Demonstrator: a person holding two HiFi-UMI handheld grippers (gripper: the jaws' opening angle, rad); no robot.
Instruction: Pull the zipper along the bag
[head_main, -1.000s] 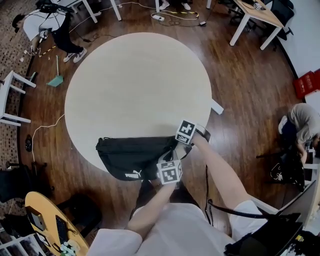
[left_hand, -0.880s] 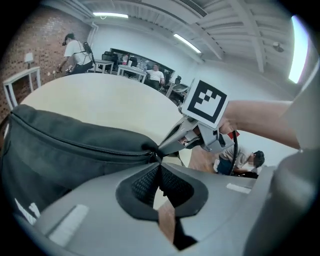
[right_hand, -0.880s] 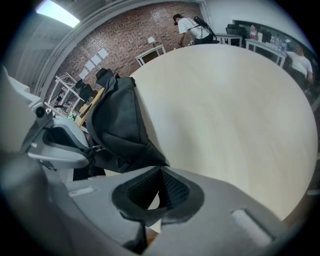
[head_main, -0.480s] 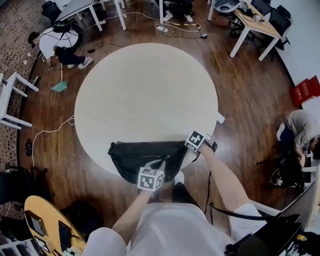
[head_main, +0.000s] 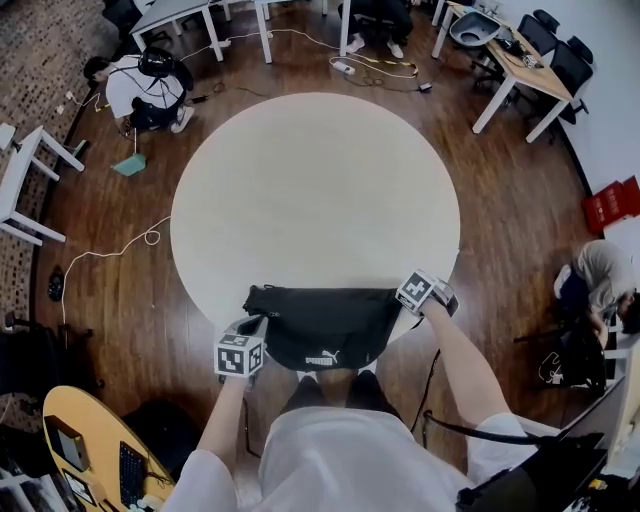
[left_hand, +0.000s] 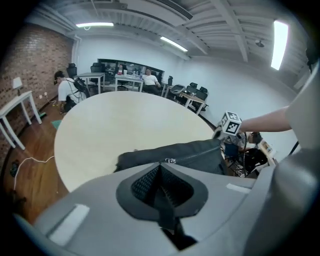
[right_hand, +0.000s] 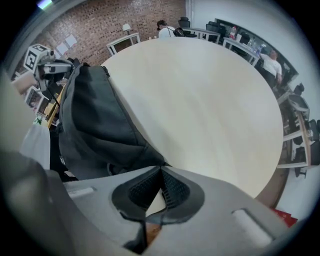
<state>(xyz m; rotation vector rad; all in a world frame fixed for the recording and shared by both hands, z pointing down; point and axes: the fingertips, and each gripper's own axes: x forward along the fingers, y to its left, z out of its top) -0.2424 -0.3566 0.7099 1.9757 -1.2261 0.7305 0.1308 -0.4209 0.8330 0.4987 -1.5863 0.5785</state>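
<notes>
A black waist bag (head_main: 320, 335) with a white logo lies at the near edge of the round pale table (head_main: 310, 180). My left gripper (head_main: 254, 326) is at the bag's left end, shut on the zipper pull; in the left gripper view the metal slider (left_hand: 170, 161) sits just past the closed jaw tips (left_hand: 161, 168). At the bag's right end, my right gripper (head_main: 400, 305) is shut on the bag's end; the dark fabric (right_hand: 95, 120) runs right up to its tips (right_hand: 160, 172). The bag (left_hand: 180, 152) stretches between both grippers.
The table top beyond the bag is bare. Around it on the wooden floor are a crouching person (head_main: 140, 85), white tables (head_main: 25, 170), desks with chairs (head_main: 520, 60), a red crate (head_main: 612, 205), another person (head_main: 600, 268) and a wooden desk (head_main: 90, 450).
My left gripper has travelled from near the bag's right end to its left end, jaws shut throughout. The right gripper stayed at the right end.
</notes>
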